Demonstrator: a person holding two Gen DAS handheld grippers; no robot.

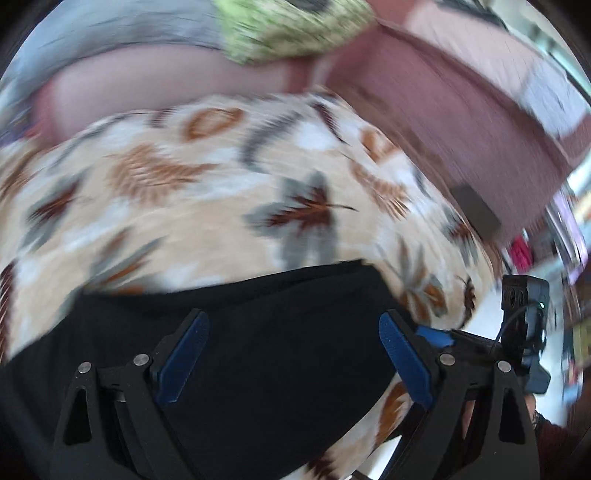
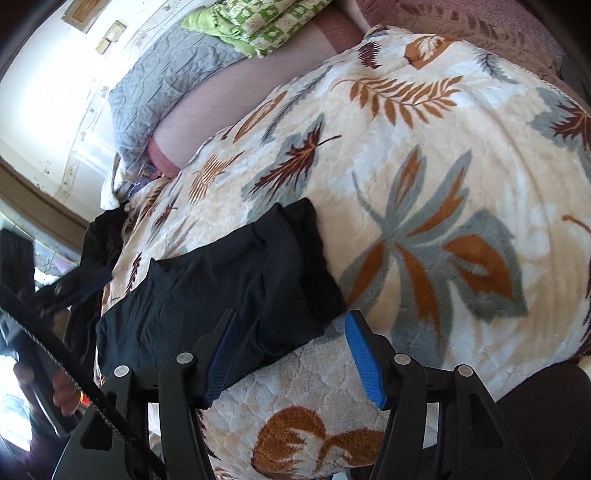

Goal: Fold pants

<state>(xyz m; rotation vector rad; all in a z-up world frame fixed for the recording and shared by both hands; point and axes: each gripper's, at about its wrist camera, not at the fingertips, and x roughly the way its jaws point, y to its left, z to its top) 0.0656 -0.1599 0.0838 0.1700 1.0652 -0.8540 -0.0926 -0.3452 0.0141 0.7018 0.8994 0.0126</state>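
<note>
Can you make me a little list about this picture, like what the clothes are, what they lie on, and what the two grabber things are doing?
clothes: black pants, bunched in folds
lying on: cream blanket with brown and grey leaves
left gripper: open, above the pants, holding nothing
right gripper: open, over the pants' near edge, holding nothing
behind the blanket: green patterned pillow and grey quilted pillow
left view sharpness: blurred, so fine detail there cannot be read
</note>
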